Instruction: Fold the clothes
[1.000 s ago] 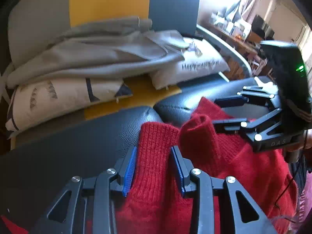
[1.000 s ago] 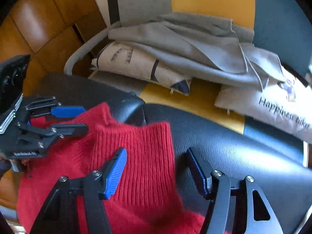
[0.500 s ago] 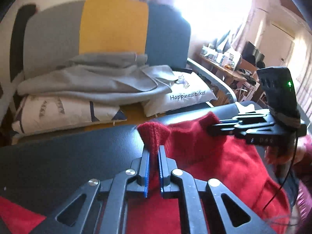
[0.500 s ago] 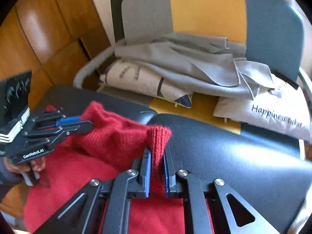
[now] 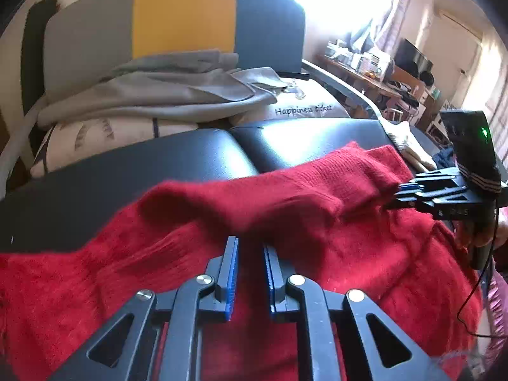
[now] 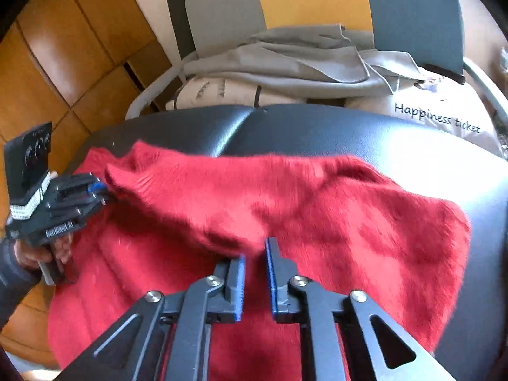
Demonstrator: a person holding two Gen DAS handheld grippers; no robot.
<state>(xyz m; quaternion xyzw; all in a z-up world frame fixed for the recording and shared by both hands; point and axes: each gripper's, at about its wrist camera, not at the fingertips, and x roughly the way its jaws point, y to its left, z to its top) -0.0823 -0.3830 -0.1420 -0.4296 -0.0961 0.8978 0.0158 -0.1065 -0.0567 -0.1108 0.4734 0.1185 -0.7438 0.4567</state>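
both grippers have dragged the red sweater (image 5: 317,197) edge toward lower frame over the black seat (image 5: 158,165); left gripper (image 5: 250,254) and right gripper (image 6: 254,254) fingers are parting, fabric barely pinched, so the fold may slip loose.

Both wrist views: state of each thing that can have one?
red sweater, spread on the black seat, top edge lifted and stretched between both grippers
left gripper, fingers opening, sweater edge pinched between them
right gripper, fingers opening, sweater edge pinched between them
grey garment, crumpled on the cushions, unfolded
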